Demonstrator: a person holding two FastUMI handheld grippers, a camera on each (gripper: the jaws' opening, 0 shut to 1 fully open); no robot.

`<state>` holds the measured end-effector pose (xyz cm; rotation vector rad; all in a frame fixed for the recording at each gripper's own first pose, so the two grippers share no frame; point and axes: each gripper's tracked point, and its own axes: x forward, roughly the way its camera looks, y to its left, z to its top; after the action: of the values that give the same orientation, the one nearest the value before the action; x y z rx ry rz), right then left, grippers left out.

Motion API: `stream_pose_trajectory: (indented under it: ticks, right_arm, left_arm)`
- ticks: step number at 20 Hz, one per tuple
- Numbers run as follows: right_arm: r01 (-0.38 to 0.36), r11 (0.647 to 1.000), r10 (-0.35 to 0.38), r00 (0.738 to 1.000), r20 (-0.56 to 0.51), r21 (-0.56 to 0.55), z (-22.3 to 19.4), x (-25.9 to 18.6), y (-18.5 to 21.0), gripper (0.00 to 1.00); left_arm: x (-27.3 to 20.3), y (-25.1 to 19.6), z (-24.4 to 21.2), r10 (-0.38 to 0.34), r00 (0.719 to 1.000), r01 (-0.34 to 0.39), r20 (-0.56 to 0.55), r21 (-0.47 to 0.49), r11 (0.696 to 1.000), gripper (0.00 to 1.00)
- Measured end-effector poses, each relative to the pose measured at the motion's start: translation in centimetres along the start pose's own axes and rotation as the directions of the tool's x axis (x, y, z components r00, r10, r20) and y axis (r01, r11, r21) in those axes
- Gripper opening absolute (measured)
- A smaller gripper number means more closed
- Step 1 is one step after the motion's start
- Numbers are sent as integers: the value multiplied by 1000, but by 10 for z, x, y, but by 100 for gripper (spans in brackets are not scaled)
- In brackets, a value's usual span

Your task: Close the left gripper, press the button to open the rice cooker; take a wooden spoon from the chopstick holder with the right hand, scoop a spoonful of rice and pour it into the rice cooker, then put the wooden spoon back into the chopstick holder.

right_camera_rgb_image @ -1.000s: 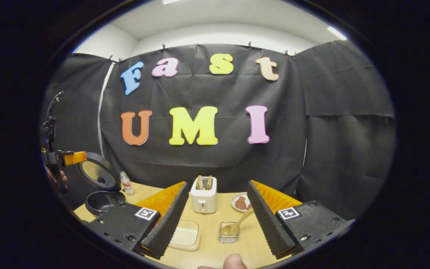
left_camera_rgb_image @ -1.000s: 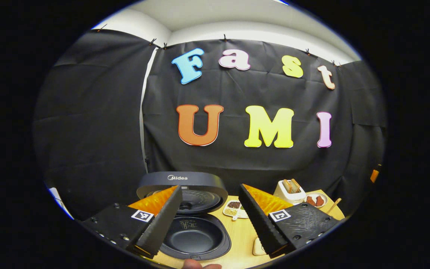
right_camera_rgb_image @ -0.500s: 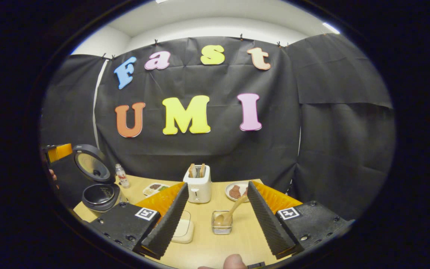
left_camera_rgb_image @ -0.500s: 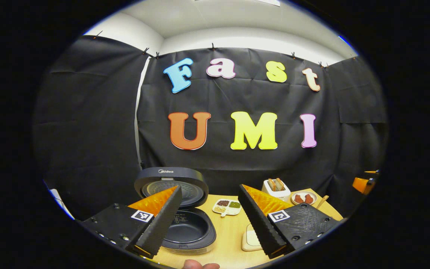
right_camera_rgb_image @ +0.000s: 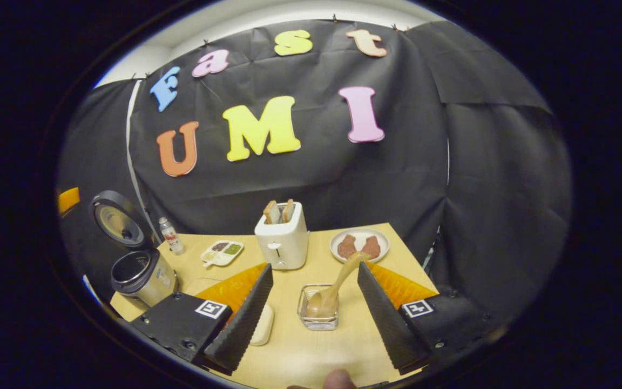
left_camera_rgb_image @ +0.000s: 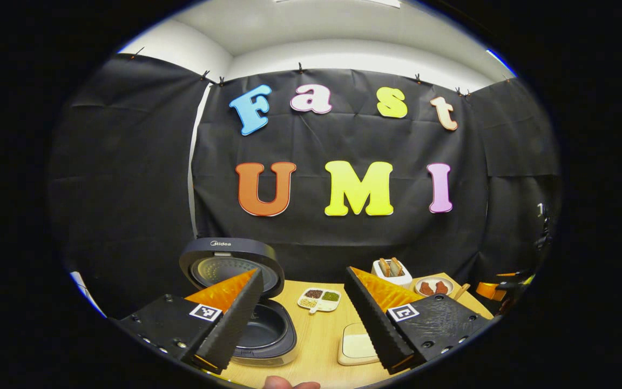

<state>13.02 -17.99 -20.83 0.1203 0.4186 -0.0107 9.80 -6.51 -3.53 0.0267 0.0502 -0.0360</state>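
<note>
At lower centre of the right gripper view, the wooden spoon [right_camera_rgb_image: 338, 285] leaned in the chopstick holder [right_camera_rgb_image: 319, 308], between the spread fingers of the right gripper [right_camera_rgb_image: 313, 319], which pinched nothing. Behind stood a toaster [right_camera_rgb_image: 283, 241] and a plate [right_camera_rgb_image: 359, 244]; at left, the rice cooker [right_camera_rgb_image: 141, 274] with lid raised and a small bottle [right_camera_rgb_image: 170, 236] beside it. Lower left of the left gripper view, the left gripper [left_camera_rgb_image: 303, 324] was spread too, one finger [left_camera_rgb_image: 232, 319] crossing the open cooker; a divided dish [left_camera_rgb_image: 319, 299] and a pale container [left_camera_rgb_image: 358, 346] lay between the fingers
</note>
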Motion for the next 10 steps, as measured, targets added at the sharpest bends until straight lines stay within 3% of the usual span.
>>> stream_pose_trajectory:
  ticks: [3, 4, 9, 10]
  right_arm:
    - [4, 998, 2, 997, -78, 70, -25, 52, -23, 100]
    - [4, 997, 5, 995, -104, 83, -33, 69, -28, 94]
    - [-41, 992, 64, 978, -201, 117, -65, 139, -36, 86]
    - [-46, 990, 75, 972, -222, 136, -71, 148, -37, 75]
  left_arm:
    - [19, -2, -4, 28, 999, -28, -25, 1, 1000, 96]
    - [25, -6, -8, 37, 998, -37, -42, -12, 999, 96]
    - [50, -27, -28, 50, 992, -51, -118, -13, 999, 96]
    - [53, -30, -29, 45, 991, -47, -126, -8, 999, 96]
